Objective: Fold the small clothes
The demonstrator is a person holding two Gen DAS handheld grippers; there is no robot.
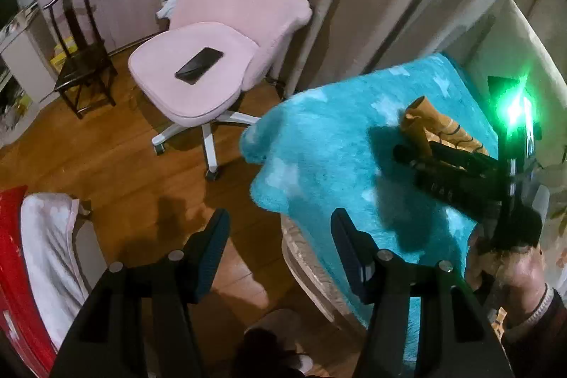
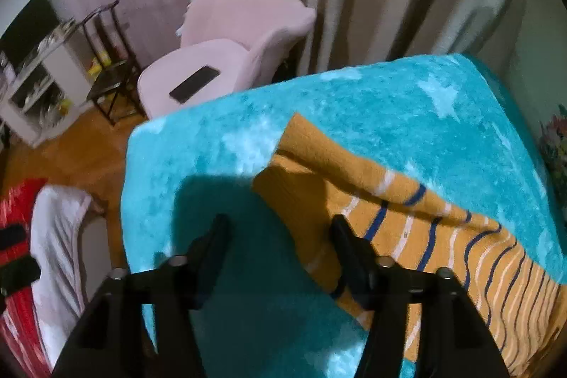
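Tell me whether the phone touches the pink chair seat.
Touching. The left wrist view shows the phone lying flat on the pink chair seat, no gap beneath; the right wrist view agrees.

Both claws, left claw (image 1: 280, 232) and right claw (image 2: 278, 236), are showing matte black frames with silver screws; a green light (image 1: 514, 110) is glowing; the hand (image 1: 510, 268) is wearing a dark sleeve (image 1: 538, 328).

The garment (image 2: 407, 218) is showing mustard yellow with dark blue and white stripes. The blanket (image 2: 354, 101) is showing turquoise with pale star patches. The chair (image 1: 198, 59) is looking pale pink, its phone (image 1: 199, 65) black. The floor (image 1: 106, 158) is glowing orange-brown.
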